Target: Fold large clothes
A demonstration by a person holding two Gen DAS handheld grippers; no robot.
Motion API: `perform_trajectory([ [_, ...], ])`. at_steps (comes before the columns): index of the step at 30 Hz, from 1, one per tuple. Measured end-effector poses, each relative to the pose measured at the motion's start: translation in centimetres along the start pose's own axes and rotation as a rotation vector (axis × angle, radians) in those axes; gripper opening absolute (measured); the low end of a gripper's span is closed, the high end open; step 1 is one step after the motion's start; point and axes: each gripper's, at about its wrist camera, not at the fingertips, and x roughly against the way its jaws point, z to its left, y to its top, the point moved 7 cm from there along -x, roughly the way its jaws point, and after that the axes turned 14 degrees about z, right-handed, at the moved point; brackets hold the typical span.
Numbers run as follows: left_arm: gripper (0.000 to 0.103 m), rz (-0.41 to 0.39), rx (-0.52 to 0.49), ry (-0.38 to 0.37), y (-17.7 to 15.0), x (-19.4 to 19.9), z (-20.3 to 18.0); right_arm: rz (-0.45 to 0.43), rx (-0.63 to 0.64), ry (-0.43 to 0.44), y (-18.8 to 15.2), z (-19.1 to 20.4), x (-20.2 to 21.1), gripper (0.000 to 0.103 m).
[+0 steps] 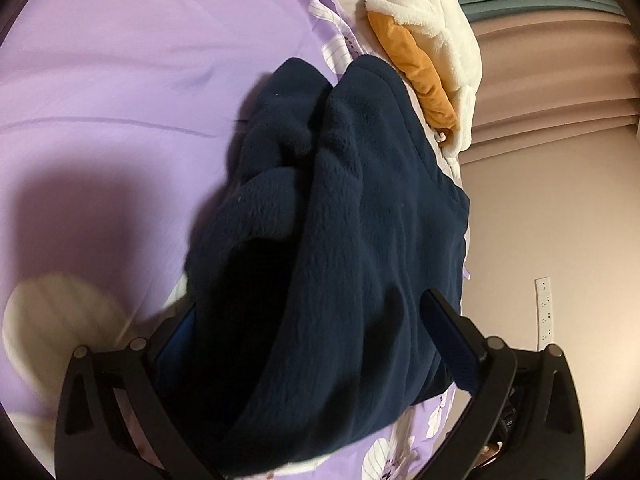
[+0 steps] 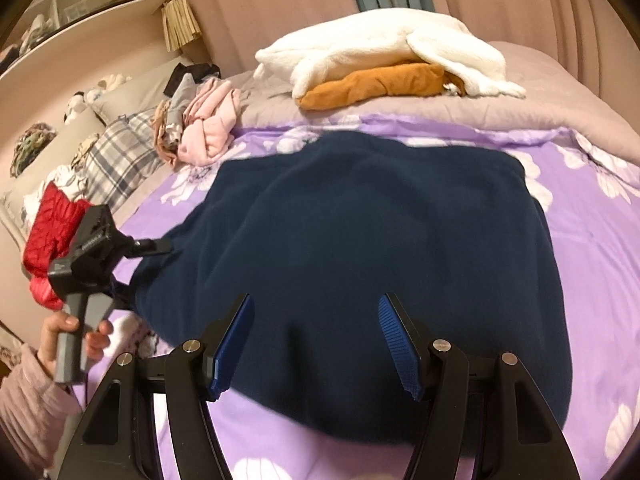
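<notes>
A navy fleece garment (image 2: 360,240) lies spread on the purple flowered bedcover (image 2: 592,248). My right gripper (image 2: 316,344) hovers over its near edge, open, with both blue pads (image 2: 234,344) apart above the fabric and nothing pinched. At the garment's left edge a hand holds my left gripper (image 2: 152,246). In the left wrist view a bunched fold of the navy fleece (image 1: 340,220) runs between the fingers of the left gripper (image 1: 314,340), which stand wide open. Its right pad (image 1: 452,340) is bare and its left pad is mostly hidden behind the cloth.
A white fleece (image 2: 380,48) on an orange garment (image 2: 372,82) lies at the far side of the bed. Pink clothes (image 2: 208,124), a plaid pillow (image 2: 116,160) and a red quilted jacket (image 2: 52,232) are at the left. Curtains hang behind.
</notes>
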Motion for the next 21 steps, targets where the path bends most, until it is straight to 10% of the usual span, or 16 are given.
perform_trajectory([
  [6,0.100,-0.007,0.026,-0.025,2.2,-0.3,0.1,-0.017,-0.001,0.001,3.0,0.2,-1.2,0.064],
  [11,0.079,-0.005,-0.030,0.062,2.2,-0.3,-0.9,-0.027,-0.005,-0.010,6.7,0.6,-2.9,0.064],
  [21,0.054,-0.014,-0.117,0.160,2.3,0.6,-2.3,0.072,-0.042,-0.047,10.1,-0.9,-8.3,0.031],
])
